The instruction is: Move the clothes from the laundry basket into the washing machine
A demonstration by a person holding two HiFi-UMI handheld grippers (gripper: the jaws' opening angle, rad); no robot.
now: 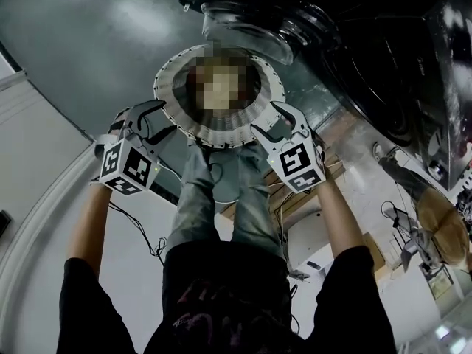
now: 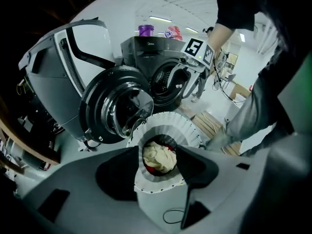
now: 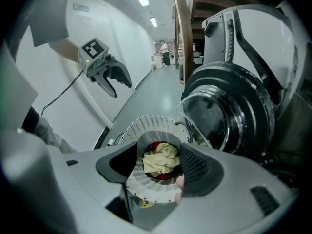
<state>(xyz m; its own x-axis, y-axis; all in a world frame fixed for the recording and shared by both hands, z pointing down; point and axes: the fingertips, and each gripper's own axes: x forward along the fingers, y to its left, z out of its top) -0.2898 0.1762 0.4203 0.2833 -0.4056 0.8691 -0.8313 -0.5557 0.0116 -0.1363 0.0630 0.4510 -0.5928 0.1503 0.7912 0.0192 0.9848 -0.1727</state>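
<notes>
A round white slatted laundry basket (image 1: 171, 76) stands on the grey floor below both grippers. Its contents are blurred over in the head view. Inside lie a cream garment (image 2: 158, 156) and a red one (image 2: 152, 168); the cream garment (image 3: 161, 160) also shows in the right gripper view. My left gripper (image 1: 161, 120) hangs at the basket's left rim, and my right gripper (image 1: 267, 120) hangs at its right rim. Both point down, open, with nothing between the jaws. The washing machine (image 2: 165, 77) stands beyond the basket, its round glass door (image 2: 114, 111) swung wide open.
The open door (image 3: 224, 116) overhangs the basket's far side. A purple bottle (image 2: 145, 30) sits on top of the machine. The person's legs in jeans (image 1: 221, 198) stand just behind the basket. Cables (image 1: 140, 231) trail on the floor, and wooden boards (image 2: 209, 123) lie to the right.
</notes>
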